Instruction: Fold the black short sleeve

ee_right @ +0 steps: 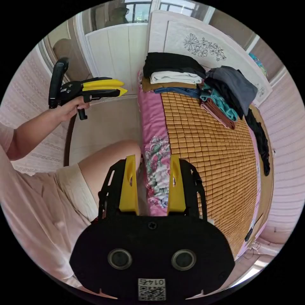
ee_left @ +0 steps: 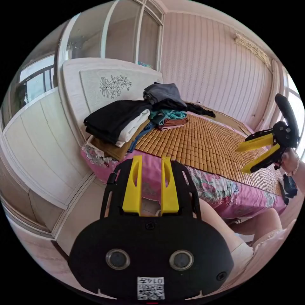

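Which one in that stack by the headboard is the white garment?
Start at the carved white headboard of the bed. Against it stands a neat folded stack; the white garment lies second from the top, under a black one and above a brown one, the only pale layer.

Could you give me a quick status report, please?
Left gripper and right gripper open, empty. Black shirt folded atop the pile by the headboard. Mat bare.

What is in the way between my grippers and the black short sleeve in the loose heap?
A grey garment lies on top of the black garment, covering much of it. Nothing else visible blocks the way: the left gripper and right gripper are open, with bare bamboo mat up to the heap.
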